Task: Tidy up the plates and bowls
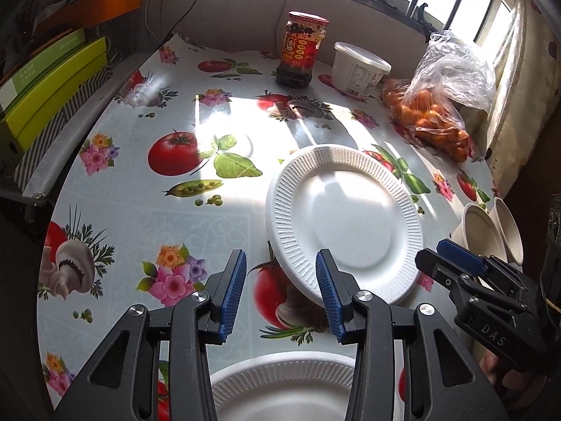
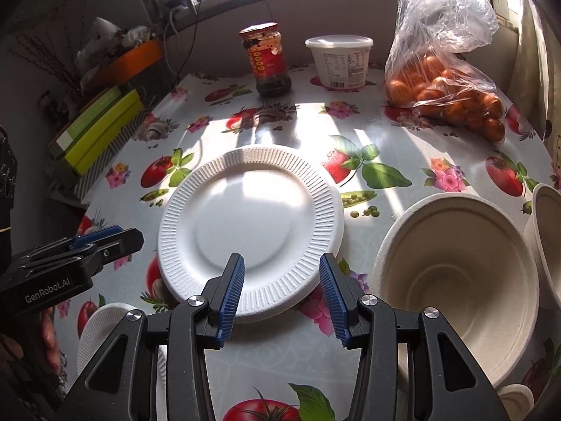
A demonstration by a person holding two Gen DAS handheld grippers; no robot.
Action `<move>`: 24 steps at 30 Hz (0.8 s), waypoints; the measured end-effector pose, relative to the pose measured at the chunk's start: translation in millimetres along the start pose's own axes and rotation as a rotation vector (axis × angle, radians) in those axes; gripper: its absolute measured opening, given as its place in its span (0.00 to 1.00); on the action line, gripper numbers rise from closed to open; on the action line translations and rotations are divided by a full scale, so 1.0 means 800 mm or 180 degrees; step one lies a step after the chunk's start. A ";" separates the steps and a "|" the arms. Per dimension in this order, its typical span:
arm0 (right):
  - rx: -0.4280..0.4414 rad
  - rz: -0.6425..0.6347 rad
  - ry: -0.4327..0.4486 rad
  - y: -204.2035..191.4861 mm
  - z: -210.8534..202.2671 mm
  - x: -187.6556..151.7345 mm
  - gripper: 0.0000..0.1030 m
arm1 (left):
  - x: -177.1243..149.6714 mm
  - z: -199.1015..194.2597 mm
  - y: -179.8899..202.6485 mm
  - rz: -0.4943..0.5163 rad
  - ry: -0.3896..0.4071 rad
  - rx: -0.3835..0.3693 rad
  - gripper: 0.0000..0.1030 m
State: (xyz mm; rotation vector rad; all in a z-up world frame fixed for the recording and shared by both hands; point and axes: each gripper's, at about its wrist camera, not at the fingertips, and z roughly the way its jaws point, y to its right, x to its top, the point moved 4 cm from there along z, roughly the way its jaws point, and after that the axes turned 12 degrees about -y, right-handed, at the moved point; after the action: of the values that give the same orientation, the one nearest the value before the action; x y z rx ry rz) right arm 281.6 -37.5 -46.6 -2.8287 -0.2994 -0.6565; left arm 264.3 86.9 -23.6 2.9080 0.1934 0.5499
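Both grippers hang over the table (image 1: 140, 217) with jaws parted and nothing between them. The left gripper (image 1: 280, 280) hovers beside the near-left rim of the big plate (image 1: 343, 217), its right pad over that rim but not pressing. The right gripper (image 2: 282, 287) sits over the same plate's near edge, pads clear of it on either side.

That plate lies flat in the middle of the cloth, half in sun. A second plate (image 1: 280, 386) lies nearer the person, under the left gripper. To the right stand a bowl (image 2: 455, 280) and another bowl (image 2: 547, 238) touching or nearly touching it; a third may sit at the bottom right corner, but too little shows to be sure.

The step in hand looks like the approach for a first pick, probably the middle plate, to stack it with the near one. The next move calls for dropping one pad under the rim and one above, then closing gently: thin foam will bend or slide if pinched flat from the top.

The jar (image 2: 268, 59), tub (image 2: 340, 63) and bag of oranges (image 2: 452, 94) stand well back.
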 end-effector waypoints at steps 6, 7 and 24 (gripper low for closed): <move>-0.0049 0.0057 -0.0005 0.011 0.009 0.023 0.43 | 0.006 0.008 0.002 0.0045 -0.0030 0.0007 0.41; -0.0037 0.0080 -0.0002 0.013 0.009 0.026 0.43 | 0.007 0.009 0.001 0.0038 -0.0040 0.0002 0.41; 0.0029 0.0186 -0.0072 0.025 0.024 0.044 0.43 | 0.012 0.028 -0.012 -0.0059 -0.0154 -0.0006 0.41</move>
State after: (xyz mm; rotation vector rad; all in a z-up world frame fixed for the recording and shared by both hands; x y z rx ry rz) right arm 325.3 -46.6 -50.9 -2.8261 -0.2220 -0.6099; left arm 280.2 94.1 -42.4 2.9112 0.2129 0.4761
